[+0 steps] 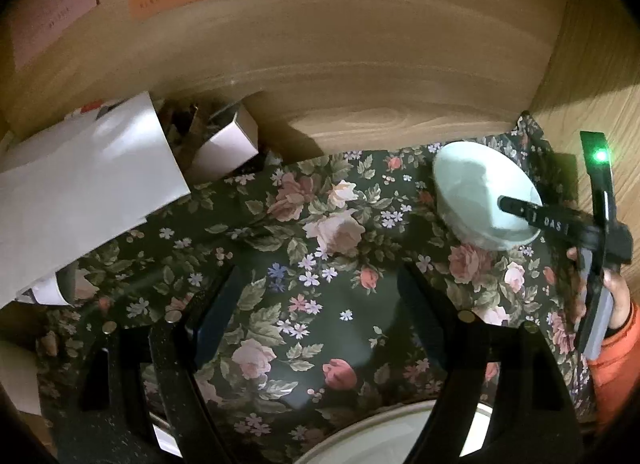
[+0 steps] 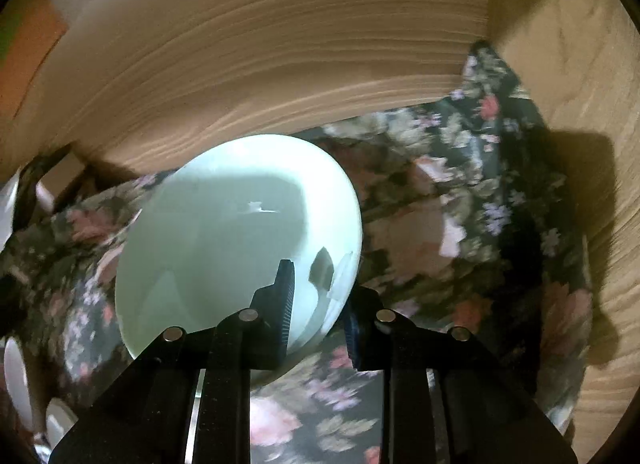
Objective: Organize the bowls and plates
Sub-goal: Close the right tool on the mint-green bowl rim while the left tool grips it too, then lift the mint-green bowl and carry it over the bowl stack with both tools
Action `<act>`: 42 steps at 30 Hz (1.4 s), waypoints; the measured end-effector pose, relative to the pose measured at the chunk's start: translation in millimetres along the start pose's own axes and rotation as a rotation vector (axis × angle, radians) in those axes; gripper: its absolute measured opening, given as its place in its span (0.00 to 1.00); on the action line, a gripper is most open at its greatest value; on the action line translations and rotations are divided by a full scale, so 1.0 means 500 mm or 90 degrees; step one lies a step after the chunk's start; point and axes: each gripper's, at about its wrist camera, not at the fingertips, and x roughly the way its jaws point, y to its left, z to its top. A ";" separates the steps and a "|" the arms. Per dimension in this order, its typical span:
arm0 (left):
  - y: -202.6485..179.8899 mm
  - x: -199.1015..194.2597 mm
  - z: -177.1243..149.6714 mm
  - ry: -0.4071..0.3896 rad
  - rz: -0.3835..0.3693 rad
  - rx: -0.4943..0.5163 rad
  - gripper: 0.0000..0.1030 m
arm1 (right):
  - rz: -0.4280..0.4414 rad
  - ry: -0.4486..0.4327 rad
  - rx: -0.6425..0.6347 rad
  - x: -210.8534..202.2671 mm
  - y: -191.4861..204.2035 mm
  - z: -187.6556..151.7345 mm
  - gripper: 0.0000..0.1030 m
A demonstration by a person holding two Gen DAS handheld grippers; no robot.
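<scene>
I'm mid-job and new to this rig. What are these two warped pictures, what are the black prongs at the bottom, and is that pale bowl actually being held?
There is no robot arm: a person holds a two-finger gripper in each hand, each with a fisheye camera looking along its fingers. The prongs are those fingers. The left wrist view shows the left gripper open over the floral cloth, with a plate at its bottom edge. The right gripper is shut on the rim of the pale green bowl, one finger inside, one outside. White papers lie to the left.
</scene>
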 end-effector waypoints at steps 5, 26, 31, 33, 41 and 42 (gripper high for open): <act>-0.011 0.016 -0.007 0.018 0.003 -0.002 0.78 | 0.036 0.009 -0.043 -0.022 0.055 -0.042 0.18; -0.084 0.118 -0.035 0.120 -0.004 0.055 0.34 | 0.132 0.030 -0.099 0.002 0.121 -0.109 0.22; -0.104 0.140 -0.038 0.143 -0.024 0.073 0.19 | 0.144 0.021 -0.093 -0.008 0.116 -0.115 0.22; -0.110 0.140 -0.040 0.139 -0.018 0.078 0.19 | 0.142 0.017 -0.094 -0.011 0.116 -0.117 0.22; -0.107 0.127 -0.043 0.131 -0.022 0.073 0.19 | 0.138 0.008 -0.082 -0.025 0.120 -0.119 0.21; -0.107 0.121 -0.044 0.127 -0.021 0.075 0.19 | 0.137 0.005 -0.085 -0.030 0.123 -0.119 0.21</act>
